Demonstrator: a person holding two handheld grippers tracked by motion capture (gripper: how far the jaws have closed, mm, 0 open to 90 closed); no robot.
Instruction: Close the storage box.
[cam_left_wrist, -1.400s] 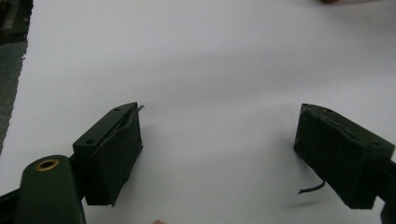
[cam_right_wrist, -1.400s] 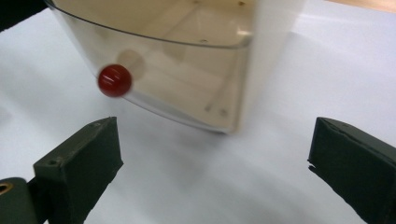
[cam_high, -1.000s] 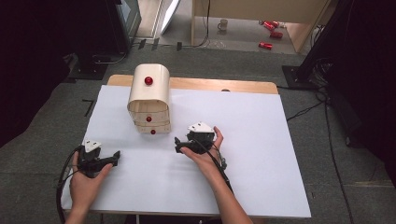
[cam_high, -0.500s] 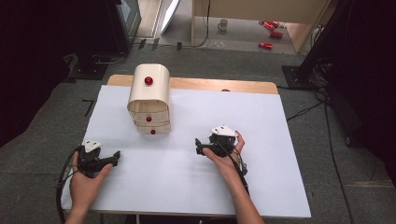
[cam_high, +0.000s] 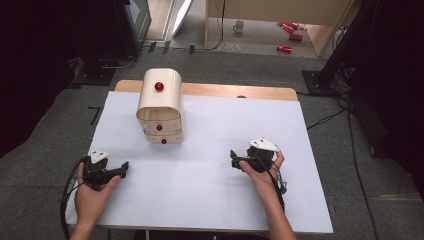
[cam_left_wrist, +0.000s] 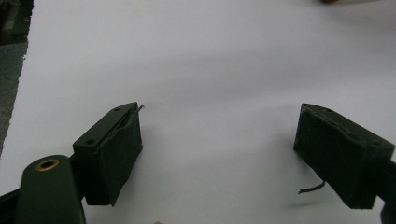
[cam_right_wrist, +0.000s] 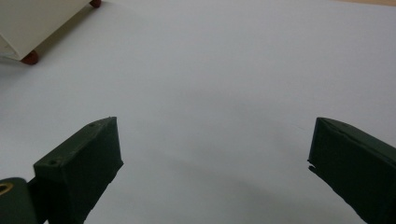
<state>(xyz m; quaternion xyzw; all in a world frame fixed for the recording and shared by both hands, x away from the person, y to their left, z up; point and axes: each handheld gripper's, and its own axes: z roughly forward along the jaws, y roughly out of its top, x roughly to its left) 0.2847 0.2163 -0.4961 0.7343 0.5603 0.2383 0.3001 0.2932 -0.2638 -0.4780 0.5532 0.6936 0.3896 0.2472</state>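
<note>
Both grippers rest low over the white table sheet (cam_high: 210, 185), jaws spread wide with nothing between them. The left gripper (cam_high: 122, 166) sits well short of the small wooden drawer chest (cam_high: 160, 107), which stands ahead of its jaws; for the right gripper (cam_high: 234, 159) the chest lies well ahead, off the left jaw. To work a drawer cleanly, I'd bring one gripper level with a red knob (cam_high: 159, 127), center the knob between the jaws, then close and pull straight out.
</note>
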